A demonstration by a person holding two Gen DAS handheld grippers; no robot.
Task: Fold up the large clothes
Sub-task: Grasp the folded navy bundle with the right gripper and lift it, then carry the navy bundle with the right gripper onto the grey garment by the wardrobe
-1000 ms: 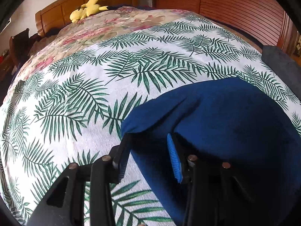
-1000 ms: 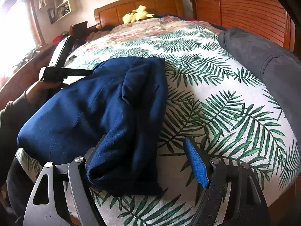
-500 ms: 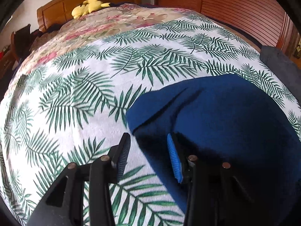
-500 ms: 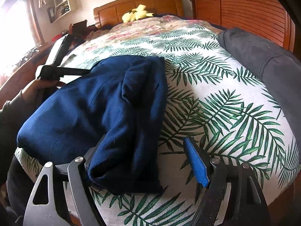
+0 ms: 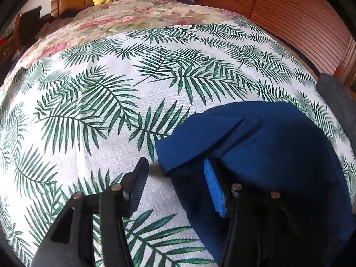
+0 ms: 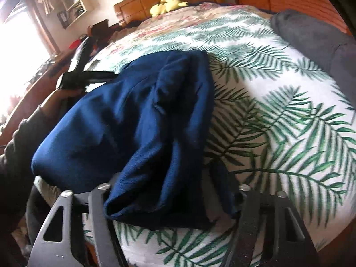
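Closing right hand-held gripper onto folded navy-blue fleece garment lower-centre | widening left hand-held gripper, half-open, gripping nothing | suggests next fold starting.

The dark blue garment lies folded and bunched on the bed. Its near corner sits between the right gripper fingers; its far corner lies between the left gripper fingers.
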